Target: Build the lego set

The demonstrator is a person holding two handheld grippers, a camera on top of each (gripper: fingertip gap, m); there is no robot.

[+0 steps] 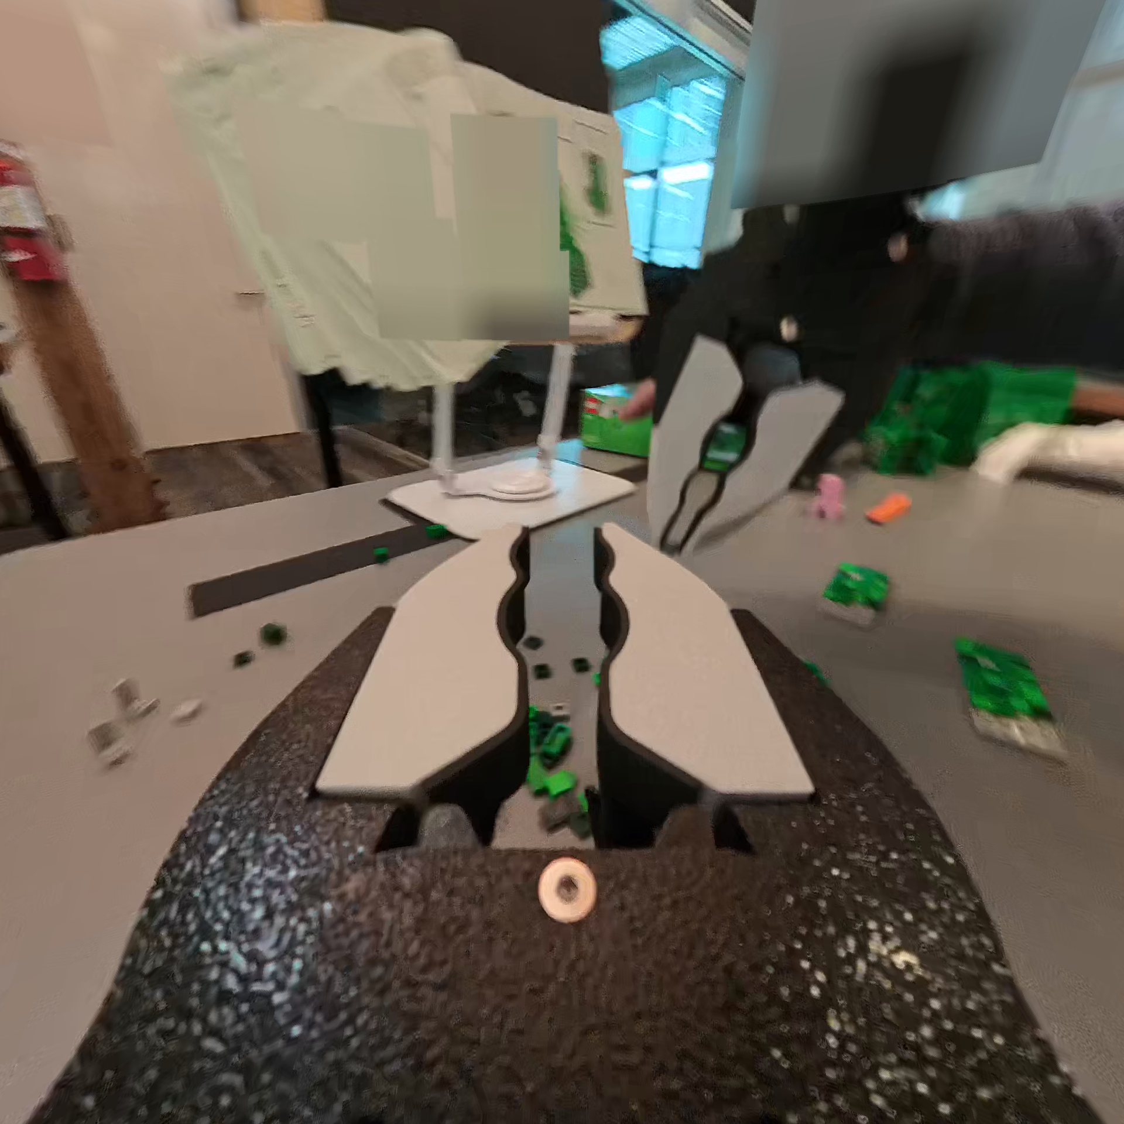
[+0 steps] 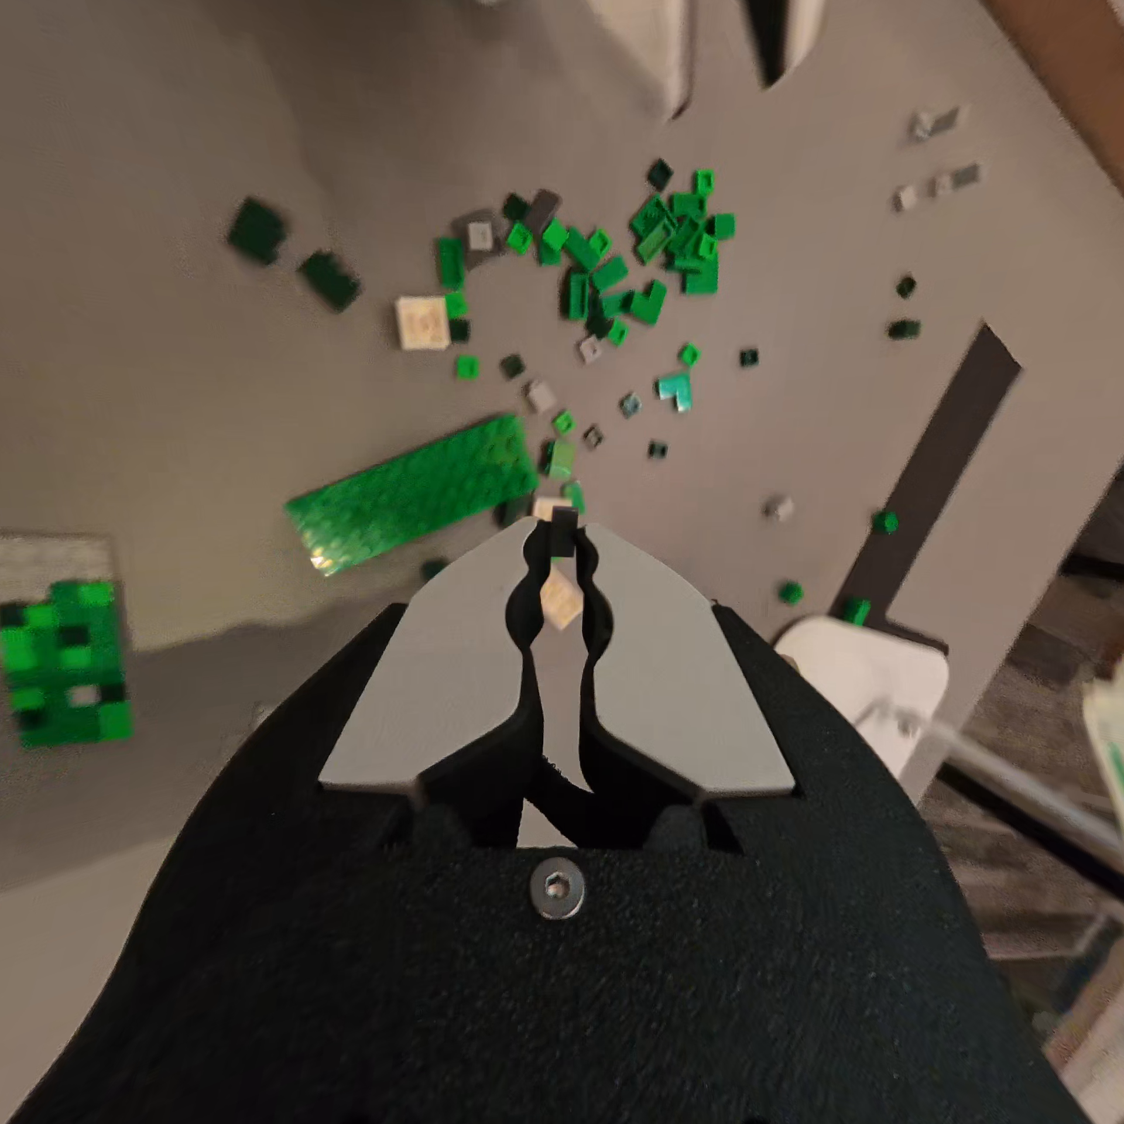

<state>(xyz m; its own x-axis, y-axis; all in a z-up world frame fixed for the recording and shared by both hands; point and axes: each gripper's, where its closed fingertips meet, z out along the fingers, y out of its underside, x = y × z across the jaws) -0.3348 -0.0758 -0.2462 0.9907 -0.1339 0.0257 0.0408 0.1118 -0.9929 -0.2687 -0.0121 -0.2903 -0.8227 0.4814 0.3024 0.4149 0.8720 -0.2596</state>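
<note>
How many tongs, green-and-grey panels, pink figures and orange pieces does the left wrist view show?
Tongs: 2, the left tongs and the right tongs
Green-and-grey panels: 2
Pink figure: 1
Orange piece: 1
Total: 6

The table (image 2: pixel 182 243) looked smooth and matt grey, while the scattered green bricks (image 2: pixel 669 243) and the flat green plate (image 2: pixel 413 486) were glossy plastic. Near us, each gripper body (image 1: pixel 547 973) was rough, grainy black with matt grey fingers (image 1: pixel 450 657) and a metal screw (image 2: pixel 556 891).
</note>
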